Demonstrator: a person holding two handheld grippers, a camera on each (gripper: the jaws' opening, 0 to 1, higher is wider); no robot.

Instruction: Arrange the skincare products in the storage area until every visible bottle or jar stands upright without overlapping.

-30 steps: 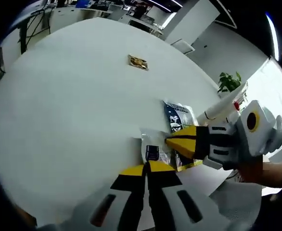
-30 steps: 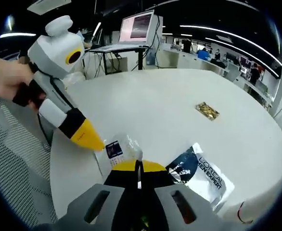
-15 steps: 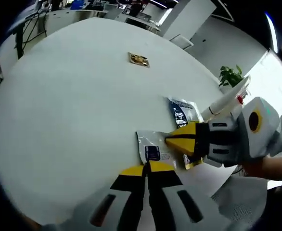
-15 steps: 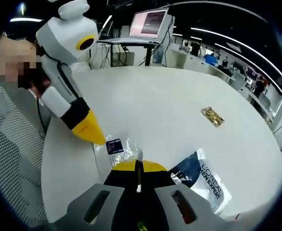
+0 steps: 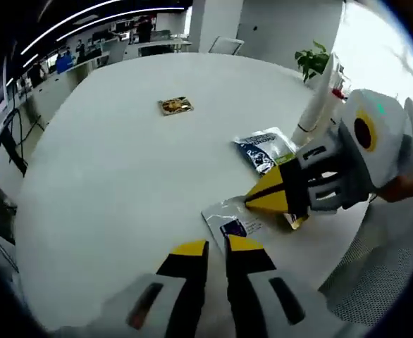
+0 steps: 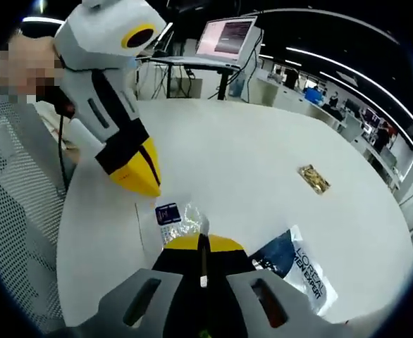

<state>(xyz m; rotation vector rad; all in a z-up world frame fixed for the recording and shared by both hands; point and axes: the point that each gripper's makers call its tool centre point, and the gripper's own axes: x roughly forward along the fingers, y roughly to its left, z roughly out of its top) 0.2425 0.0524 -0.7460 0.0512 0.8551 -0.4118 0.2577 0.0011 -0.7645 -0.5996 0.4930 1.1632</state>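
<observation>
Change since earlier: left gripper has lifted clear of the clear sachet, which it was touching a second ago; its tips now sit just short of the sachet's near edge.
Left gripper fingers: a narrow gap shows between the yellow tips, nothing between them.
Table: white, round, mostly bare; goods lie flat on it.
Gold packet: lies alone, well apart from the rest, toward the far side.
Clear sachet: flat on the table near the edge, dark label up, between the two grippers.
Dark pouch: printed foil, flat, just beyond the sachet.
White tube: stands upright near the table's far rim, red detail beside it too small to identify.
Right gripper: fingers pressed together on the sachet's crinkled edge.
Handling, judged: sachet and pouch look light, limp and slippery; they will sag and will not stand unaided. Take hold at a sealed edge or corner, not the middle.
Risk, judged: a thin film may slide out of a pinch or drag across the table toward the rim.
</observation>
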